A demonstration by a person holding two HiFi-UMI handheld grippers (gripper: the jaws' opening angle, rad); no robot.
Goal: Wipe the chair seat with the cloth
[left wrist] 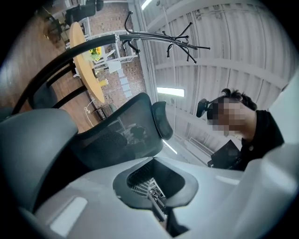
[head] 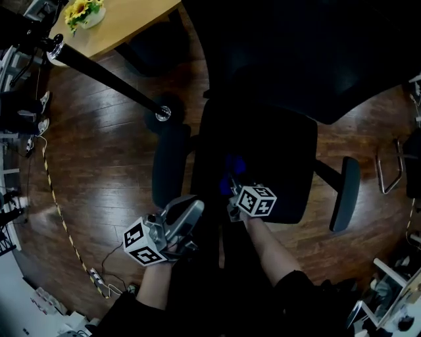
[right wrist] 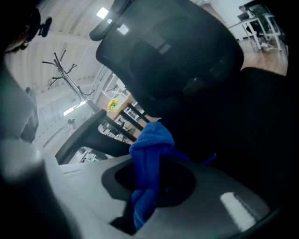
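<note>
We look down on a dark wood floor (head: 99, 151), and the black chair (head: 263, 112) fills the middle of the head view. Its back (head: 296, 52) is far from us and its seat (head: 276, 164) is near us. A left armrest (head: 170, 164) and a right armrest (head: 345, 194) flank the seat. At the upper left stands a pale wood table (head: 125, 20) with yellow flowers (head: 82, 10). A black pole (head: 105, 72) runs across the floor from there toward the chair, and a striped cable (head: 59, 210) trails along the floor at the left. Our left gripper (head: 191, 205) sits low, just beside the near end of the left armrest and off the seat's front corner. In its own view the left gripper (left wrist: 156, 203) points up at the chair back, and its 2 jaws are pressed together with nothing between them. Our right gripper (head: 231, 192) is over the front of the seat, on its left half. In its own view the right gripper (right wrist: 149, 198) has its 2 jaws clamped on the blue cloth (right wrist: 152, 144), which bunches up out of them. From above, the cloth (head: 234, 164) shows as a small blue patch over the seat just ahead of that gripper. We cannot tell whether it touches the seat.
</note>
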